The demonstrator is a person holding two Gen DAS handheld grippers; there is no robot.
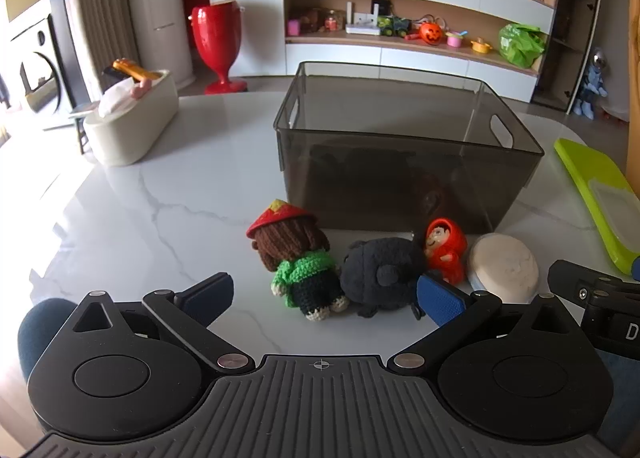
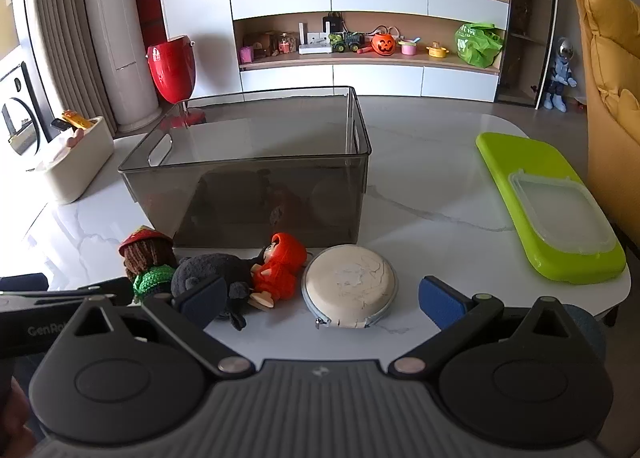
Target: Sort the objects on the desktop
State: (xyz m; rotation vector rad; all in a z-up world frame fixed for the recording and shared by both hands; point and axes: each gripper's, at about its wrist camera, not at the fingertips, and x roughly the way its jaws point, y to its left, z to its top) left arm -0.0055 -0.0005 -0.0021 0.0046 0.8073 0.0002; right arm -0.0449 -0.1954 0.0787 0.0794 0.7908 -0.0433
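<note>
A row of small things lies before a smoky transparent bin (image 1: 400, 161) (image 2: 256, 193): a crochet doll with red hat and green top (image 1: 298, 258) (image 2: 146, 262), a dark plush (image 1: 380, 272) (image 2: 212, 270), a red-hooded figure (image 1: 446, 248) (image 2: 280, 270) and a round white pouch (image 1: 504, 268) (image 2: 350, 286). My left gripper (image 1: 324, 298) is open just in front of the doll and plush. My right gripper (image 2: 320, 298) is open in front of the pouch, its left finger over the plush. Dark shapes show dimly inside the bin.
A white marble table (image 1: 160, 197) carries a cream tub (image 1: 128, 125) (image 2: 76, 165) of items at far left and a lime-green board with a clear lid (image 2: 548, 209) (image 1: 600, 193) at right. A yellow chair (image 2: 608, 57) stands beyond the right edge.
</note>
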